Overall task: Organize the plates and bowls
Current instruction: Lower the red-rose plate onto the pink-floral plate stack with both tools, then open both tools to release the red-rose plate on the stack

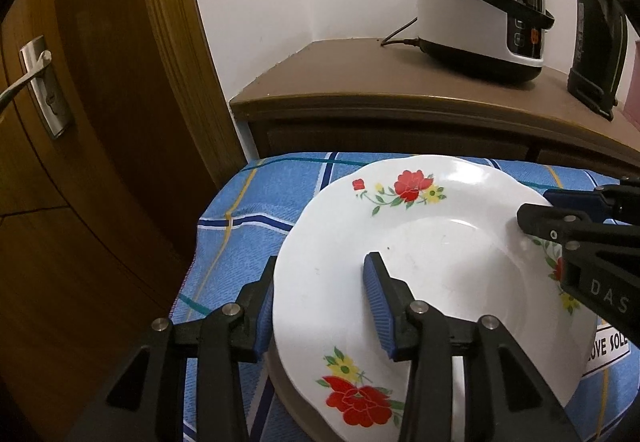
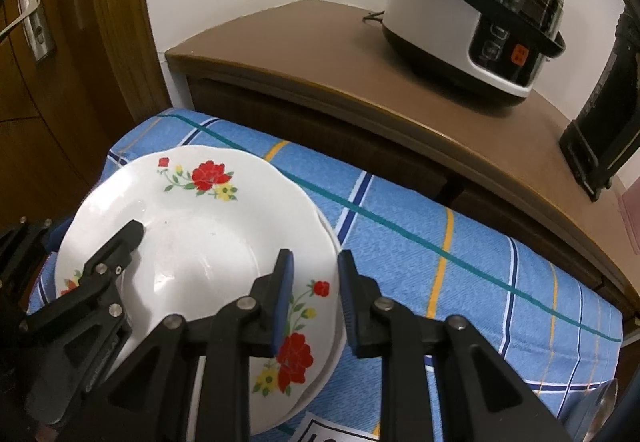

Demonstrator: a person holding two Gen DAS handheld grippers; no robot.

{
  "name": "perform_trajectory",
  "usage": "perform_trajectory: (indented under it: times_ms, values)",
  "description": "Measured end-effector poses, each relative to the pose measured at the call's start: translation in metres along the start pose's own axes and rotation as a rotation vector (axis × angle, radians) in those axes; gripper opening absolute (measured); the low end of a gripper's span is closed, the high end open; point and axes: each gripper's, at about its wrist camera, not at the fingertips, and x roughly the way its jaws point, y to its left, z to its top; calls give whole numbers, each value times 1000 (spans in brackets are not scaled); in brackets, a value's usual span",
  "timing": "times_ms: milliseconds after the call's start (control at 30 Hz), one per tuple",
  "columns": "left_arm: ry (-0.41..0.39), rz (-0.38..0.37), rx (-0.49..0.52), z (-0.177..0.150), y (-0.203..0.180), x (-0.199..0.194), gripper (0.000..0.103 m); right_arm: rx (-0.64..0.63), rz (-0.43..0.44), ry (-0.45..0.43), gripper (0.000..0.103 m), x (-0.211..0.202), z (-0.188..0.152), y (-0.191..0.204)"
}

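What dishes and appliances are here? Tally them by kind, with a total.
Plates: 2 visible, stacked
Cooker: 1
Kettle: 1
Total: 4

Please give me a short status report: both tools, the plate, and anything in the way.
Left tool open, straddling the near rim of the flowered plate. Right tool open astride the opposite rim. Plate sits on another plate. Nothing in the way.
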Motion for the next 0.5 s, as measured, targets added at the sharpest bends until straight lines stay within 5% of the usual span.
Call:
perform_trajectory:
  times_ms: [500]
  values:
    - [8, 15, 10, -1, -1, 1, 46, -45, -46, -2, 23, -1, 0, 6]
